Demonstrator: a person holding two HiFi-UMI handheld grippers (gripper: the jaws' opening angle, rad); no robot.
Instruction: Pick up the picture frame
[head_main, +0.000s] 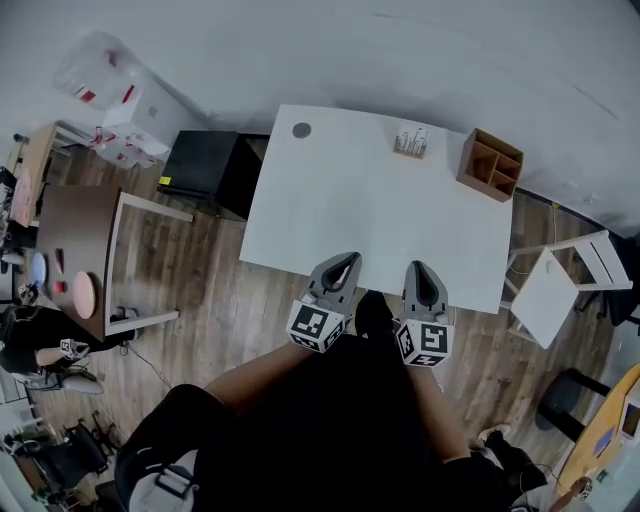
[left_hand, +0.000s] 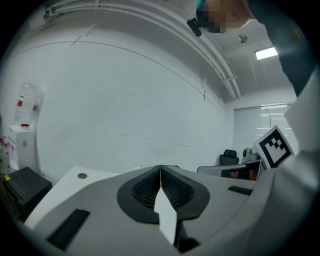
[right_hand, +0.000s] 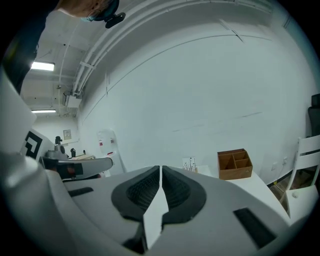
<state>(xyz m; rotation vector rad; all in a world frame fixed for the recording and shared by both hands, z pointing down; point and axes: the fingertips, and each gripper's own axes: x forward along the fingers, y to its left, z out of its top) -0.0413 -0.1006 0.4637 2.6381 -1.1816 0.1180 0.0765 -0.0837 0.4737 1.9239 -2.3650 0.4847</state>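
The picture frame (head_main: 411, 143) is a small clear stand with pale print, upright near the far edge of the white table (head_main: 340, 200). It also shows small in the right gripper view, the picture frame (right_hand: 189, 164) standing left of a wooden organiser (right_hand: 234, 163). My left gripper (head_main: 345, 260) and right gripper (head_main: 420, 268) hover side by side over the table's near edge, far from the frame. In their own views the left gripper (left_hand: 160, 170) and right gripper (right_hand: 160, 170) have jaws pressed together with nothing between them.
The wooden organiser (head_main: 490, 165) stands at the table's far right corner, a round grommet (head_main: 301, 130) at its far left. A black cabinet (head_main: 200, 165) and a brown side table (head_main: 85, 250) lie to the left, a white chair (head_main: 560, 285) to the right.
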